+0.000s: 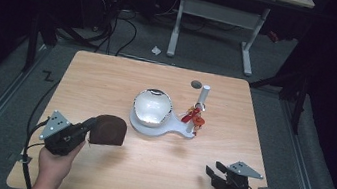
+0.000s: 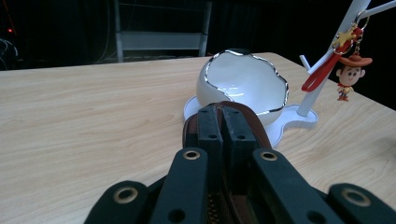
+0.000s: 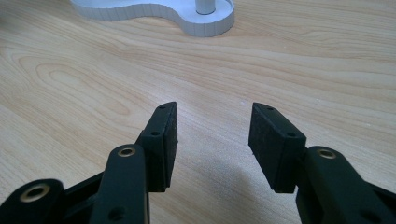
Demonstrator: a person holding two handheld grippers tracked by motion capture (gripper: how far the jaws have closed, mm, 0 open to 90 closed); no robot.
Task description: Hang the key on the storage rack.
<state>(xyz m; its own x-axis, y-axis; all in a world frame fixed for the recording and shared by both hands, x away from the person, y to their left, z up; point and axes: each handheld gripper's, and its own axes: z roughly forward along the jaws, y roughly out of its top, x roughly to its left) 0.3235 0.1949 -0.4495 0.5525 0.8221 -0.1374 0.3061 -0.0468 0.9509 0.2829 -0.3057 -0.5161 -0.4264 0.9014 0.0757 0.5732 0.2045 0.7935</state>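
Note:
My left gripper (image 1: 88, 126) is shut on the edge of a brown zipped leather pouch (image 1: 108, 130), held at the table's front left. In the left gripper view the jaws (image 2: 222, 122) pinch the pouch's rounded brown rim (image 2: 259, 134). Beyond it a white eggshell-shaped bowl (image 1: 152, 106) (image 2: 243, 81) rests on a white stand base (image 1: 177, 129) (image 2: 286, 125). A white post (image 1: 203, 97) (image 2: 327, 65) rises from the base and carries a red strap with a cowboy-figure keychain (image 1: 194, 118) (image 2: 351, 70). My right gripper (image 1: 213, 172) (image 3: 212, 135) stands open above bare wood at the front right, nothing between its jaws.
The wooden table (image 1: 108, 75) has a small dark hole (image 1: 196, 84) near its back edge. The stand's base (image 3: 154, 14) lies ahead of the right gripper. Behind the table are a desk frame (image 1: 213, 15) and cables on the floor.

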